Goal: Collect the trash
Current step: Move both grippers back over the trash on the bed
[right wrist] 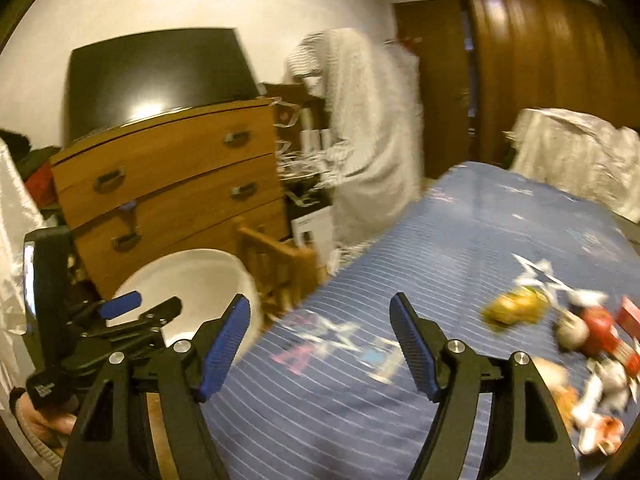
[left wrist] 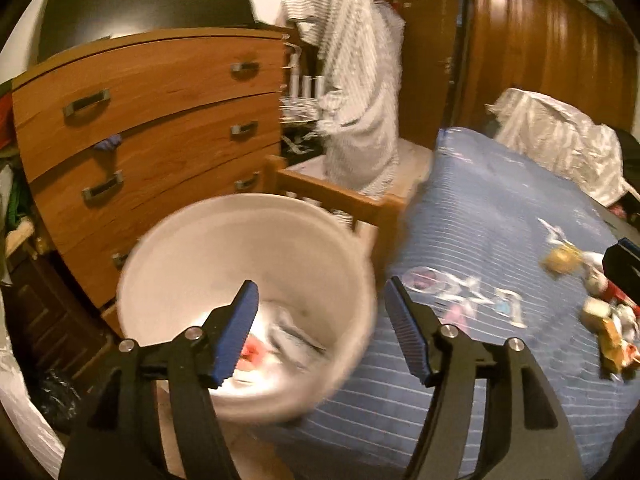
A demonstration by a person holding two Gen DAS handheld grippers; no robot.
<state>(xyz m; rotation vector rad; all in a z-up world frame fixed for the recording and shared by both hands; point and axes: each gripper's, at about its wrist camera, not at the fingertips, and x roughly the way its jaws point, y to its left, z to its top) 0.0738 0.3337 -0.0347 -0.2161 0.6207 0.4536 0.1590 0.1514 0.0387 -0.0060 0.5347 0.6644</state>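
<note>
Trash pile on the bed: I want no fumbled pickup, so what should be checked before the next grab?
1. Right claw open, nothing between its fingers: ok.
2. Left claw open, holding nothing: ok.
3. White bucket beside the bed, mouth unobstructed: ok.
4. Trash pile still on the blue bedspread: ok.
5. Which piece is easiest to grip: cannot tell, blurred.
</note>
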